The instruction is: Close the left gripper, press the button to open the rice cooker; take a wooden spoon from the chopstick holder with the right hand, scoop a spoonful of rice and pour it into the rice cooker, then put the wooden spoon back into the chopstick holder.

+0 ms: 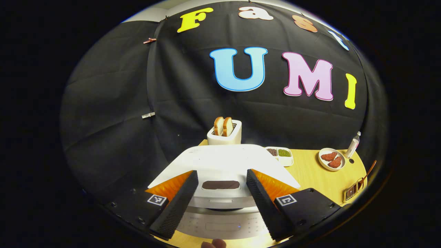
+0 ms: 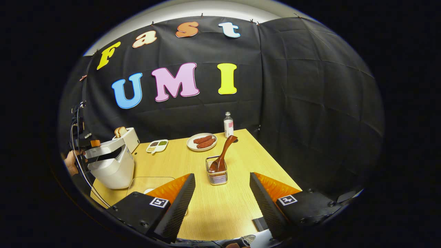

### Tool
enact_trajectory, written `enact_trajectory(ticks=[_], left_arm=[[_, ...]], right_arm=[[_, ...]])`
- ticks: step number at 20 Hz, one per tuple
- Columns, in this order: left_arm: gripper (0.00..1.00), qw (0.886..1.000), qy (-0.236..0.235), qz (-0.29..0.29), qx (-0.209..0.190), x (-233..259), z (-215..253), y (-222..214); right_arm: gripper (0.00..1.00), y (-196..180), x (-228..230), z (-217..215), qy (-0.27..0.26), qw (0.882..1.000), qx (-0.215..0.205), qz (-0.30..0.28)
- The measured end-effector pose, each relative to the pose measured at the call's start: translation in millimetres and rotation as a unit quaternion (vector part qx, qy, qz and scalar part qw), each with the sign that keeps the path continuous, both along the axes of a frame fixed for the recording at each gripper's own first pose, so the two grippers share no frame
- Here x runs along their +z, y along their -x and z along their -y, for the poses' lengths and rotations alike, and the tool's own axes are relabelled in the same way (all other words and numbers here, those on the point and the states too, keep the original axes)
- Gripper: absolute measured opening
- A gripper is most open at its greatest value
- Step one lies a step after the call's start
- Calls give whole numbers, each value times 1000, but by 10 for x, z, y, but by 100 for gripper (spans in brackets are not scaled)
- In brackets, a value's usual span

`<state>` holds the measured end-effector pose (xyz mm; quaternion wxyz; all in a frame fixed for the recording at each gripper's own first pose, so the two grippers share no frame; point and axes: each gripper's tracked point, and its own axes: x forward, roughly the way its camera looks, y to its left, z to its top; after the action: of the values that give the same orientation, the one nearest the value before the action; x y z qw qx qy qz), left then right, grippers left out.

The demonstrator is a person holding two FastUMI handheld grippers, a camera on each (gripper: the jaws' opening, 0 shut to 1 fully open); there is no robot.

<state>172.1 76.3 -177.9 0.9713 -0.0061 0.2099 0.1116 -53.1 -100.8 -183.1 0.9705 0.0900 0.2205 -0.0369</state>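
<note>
**White rice cooker framed by spread jaws; wooden spoon waits in its holder**

Left gripper view: the left gripper [image 1: 220,203] has its jaws spread wide apart and holds nothing. Between the two fingers [image 1: 177,205] sits the white rice cooker [image 1: 224,165], seen from the front and a little above, with its dark oblong button [image 1: 221,185] centred in the gap. Whether the fingers touch the cooker's body cannot be told. Behind the cooker stands a white toaster [image 1: 225,135] with two slices of bread [image 1: 223,126] poking up. To the right, on the pale wooden table [image 1: 310,172], lie a small divided dish of grains [image 1: 280,154], a plate of reddish meat pieces [image 1: 331,159] and a small bottle [image 1: 353,144]. Near the table's far right edge the wire chopstick holder [image 1: 352,191] carries the wooden spoon [image 1: 368,172]. Black cloth walls the booth.

Right gripper view: the right gripper [image 2: 222,198] is likewise wide open and empty, hovering above the table [image 2: 213,206]. Just ahead of the gap stands the chopstick holder [image 2: 217,174], with the wooden spoon [image 2: 224,151] leaning in it, one end raised toward the upper right. Beyond are the plate [image 2: 202,142], the bottle [image 2: 228,124] and the divided dish [image 2: 157,145]. At far left the rice cooker [image 2: 112,165] shows its lid tilted slightly up, with the left gripper [image 2: 86,144] and a hand [image 2: 70,162] at it; the toaster [image 2: 128,137] stands behind. A clear container [image 2: 148,184] lies near the cooker.
</note>
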Motion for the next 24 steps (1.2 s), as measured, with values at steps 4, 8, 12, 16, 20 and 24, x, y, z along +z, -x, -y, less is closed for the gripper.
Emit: enact_trajectory(ticks=[4,8,12,16,20,24], left_arm=[[100,999,21,-33,3,-303,35,74],[100,999,20,-41,1,-460,49,102],[100,999,17,-40,2,-483,46,111],[100,999,19,-40,5,-507,71,106],[100,1000,1,-21,-6,-452,75,97],[93,1000,-5,4,-25,-225,69,102]], right_arm=[[99,-72,85,-68,6,1000,11,9],[99,-90,95,-108,10,1000,16,10],[99,-66,49,-150,3,1000,14,6],[99,-39,34,-176,4,1000,14,8],[99,-74,88,-189,-5,1000,13,16],[99,-121,136,-211,-9,1000,14,23]])
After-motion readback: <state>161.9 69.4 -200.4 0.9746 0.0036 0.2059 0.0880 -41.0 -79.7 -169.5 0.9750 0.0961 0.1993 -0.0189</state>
